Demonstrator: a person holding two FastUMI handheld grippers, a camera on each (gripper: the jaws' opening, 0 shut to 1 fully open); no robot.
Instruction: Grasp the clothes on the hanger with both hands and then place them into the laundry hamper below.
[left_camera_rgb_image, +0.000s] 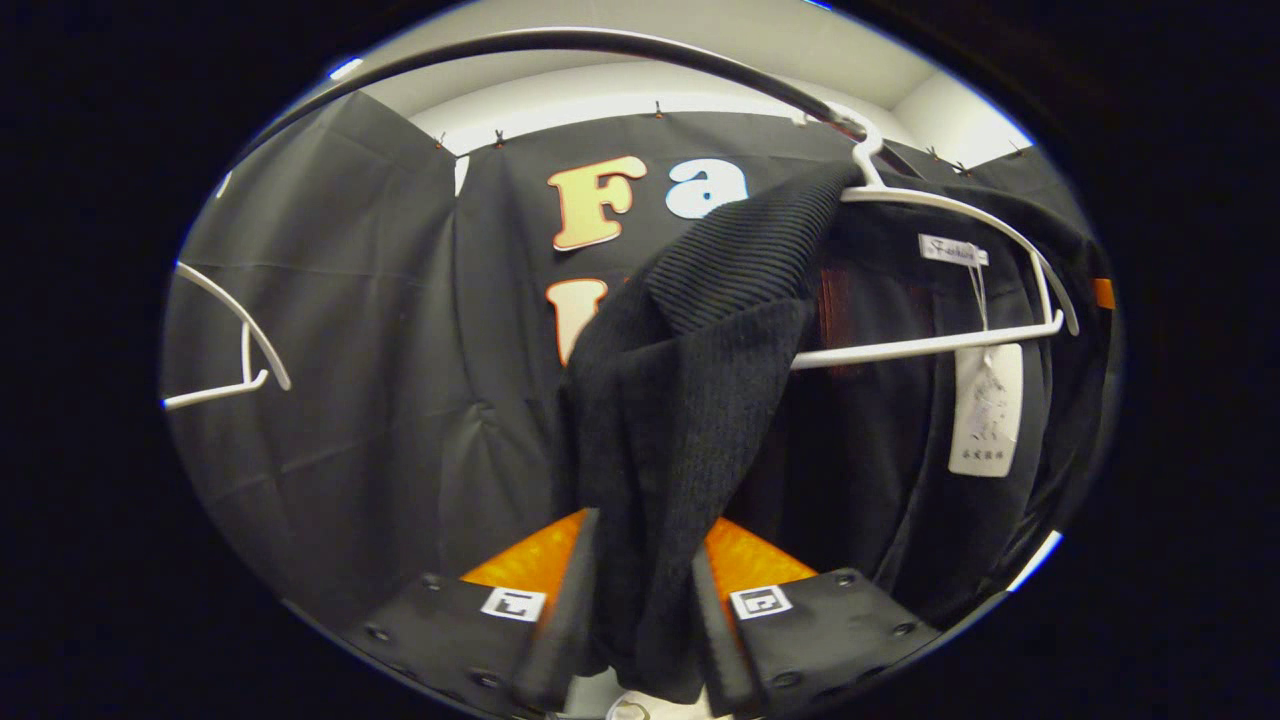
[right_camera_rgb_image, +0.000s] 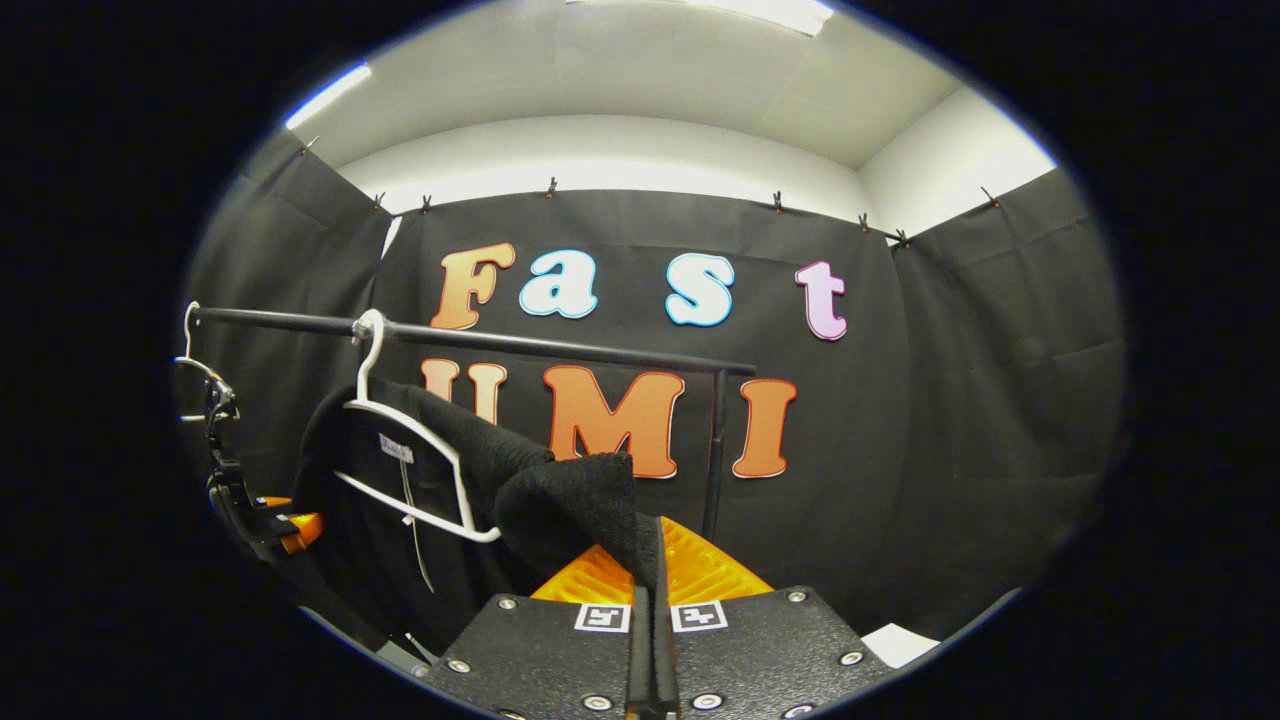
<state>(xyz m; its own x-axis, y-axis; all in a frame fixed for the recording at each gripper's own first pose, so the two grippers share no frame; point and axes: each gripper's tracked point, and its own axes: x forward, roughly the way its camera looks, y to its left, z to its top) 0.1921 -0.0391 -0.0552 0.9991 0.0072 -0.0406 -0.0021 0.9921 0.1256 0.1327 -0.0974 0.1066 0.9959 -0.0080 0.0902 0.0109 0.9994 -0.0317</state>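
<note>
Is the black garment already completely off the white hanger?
No; in the left gripper view the black garment is draped over the white hanger, which hangs from the rail.

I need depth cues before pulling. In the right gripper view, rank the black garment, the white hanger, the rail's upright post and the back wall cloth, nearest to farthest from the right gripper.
1. Black garment: pinched in the right gripper.
2. White hanger: to the left, carrying the garment.
3. Upright post: behind, slightly right.
4. Wall cloth: farthest back.
</note>
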